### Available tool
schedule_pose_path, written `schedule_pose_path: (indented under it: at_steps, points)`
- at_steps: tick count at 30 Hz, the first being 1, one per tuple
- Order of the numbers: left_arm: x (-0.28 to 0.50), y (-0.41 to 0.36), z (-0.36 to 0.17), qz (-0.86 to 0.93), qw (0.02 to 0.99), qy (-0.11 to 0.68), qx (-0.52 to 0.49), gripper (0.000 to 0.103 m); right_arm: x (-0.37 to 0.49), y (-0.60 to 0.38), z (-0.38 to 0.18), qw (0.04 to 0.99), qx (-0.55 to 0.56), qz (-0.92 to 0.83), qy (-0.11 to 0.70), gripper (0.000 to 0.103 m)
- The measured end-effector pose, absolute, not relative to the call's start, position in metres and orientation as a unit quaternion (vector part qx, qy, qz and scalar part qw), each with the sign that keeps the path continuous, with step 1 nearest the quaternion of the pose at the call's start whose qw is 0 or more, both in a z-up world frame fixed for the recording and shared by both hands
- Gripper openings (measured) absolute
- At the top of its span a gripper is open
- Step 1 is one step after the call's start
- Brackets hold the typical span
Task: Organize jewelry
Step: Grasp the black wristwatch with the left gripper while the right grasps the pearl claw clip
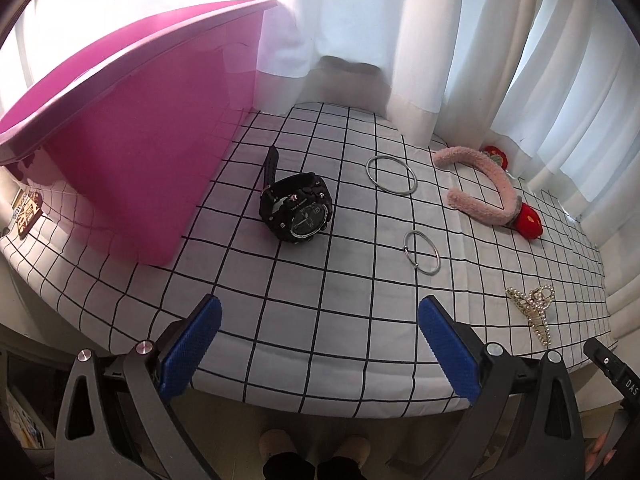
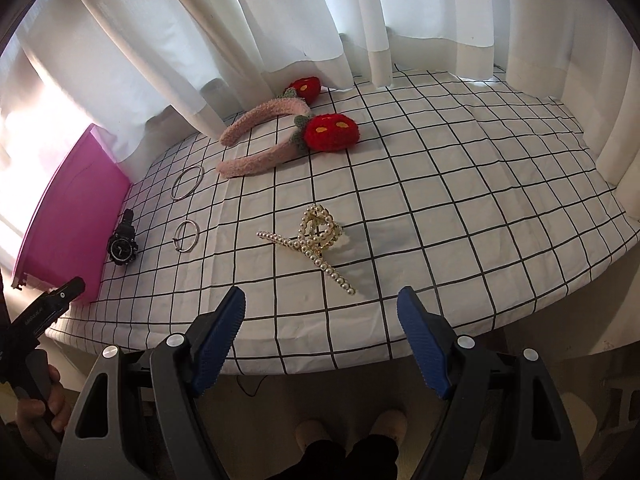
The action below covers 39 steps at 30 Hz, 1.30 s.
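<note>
Your left gripper (image 1: 318, 344) and right gripper (image 2: 320, 334) hover spread apart and empty off the table's (image 2: 460, 208) near edge. The watch (image 1: 296, 210) lies beside the pink bin (image 1: 132, 160), the pearl clip (image 2: 316, 242) mid-table, all still unsorted.

The black watch (image 1: 297, 207) has a matt rubbery strap and glossy glass face. Two bangles (image 1: 392, 175) are thin polished metal. The headband (image 2: 262, 142) is fuzzy pink plush. The hair claw (image 2: 316, 238) carries glossy pearl beads. The tablecloth (image 2: 440, 184) is matt cloth; the pink bin (image 1: 132, 160) smooth plastic.
</note>
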<state>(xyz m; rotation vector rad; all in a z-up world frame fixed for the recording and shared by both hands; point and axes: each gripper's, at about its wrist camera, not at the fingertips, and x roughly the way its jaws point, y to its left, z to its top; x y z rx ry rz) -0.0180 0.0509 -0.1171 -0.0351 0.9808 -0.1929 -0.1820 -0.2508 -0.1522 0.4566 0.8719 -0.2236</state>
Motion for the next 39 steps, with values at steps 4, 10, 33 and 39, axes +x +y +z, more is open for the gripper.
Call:
schedule_pose_path:
  at_steps: [4,10,33,39]
  points:
    - [-0.001,0.048,-0.130,-0.089,0.882,0.462,-0.019,0.097,-0.171,-0.247,-0.163,0.883,0.197,-0.106,0.412,0.075]
    - [0.013,0.046,-0.157,-0.086,0.887,0.454,-0.018,0.097,-0.153,-0.252,-0.187,0.896,0.155,-0.114,0.401,0.075]
    - [0.050,0.034,-0.190,-0.057,0.899,0.433,0.014,0.097,-0.125,-0.240,-0.225,0.905,0.092,-0.118,0.398,0.075]
    - [0.060,0.038,-0.202,-0.044,0.893,0.447,0.009,0.097,-0.118,-0.234,-0.226,0.906,0.069,-0.126,0.398,0.075]
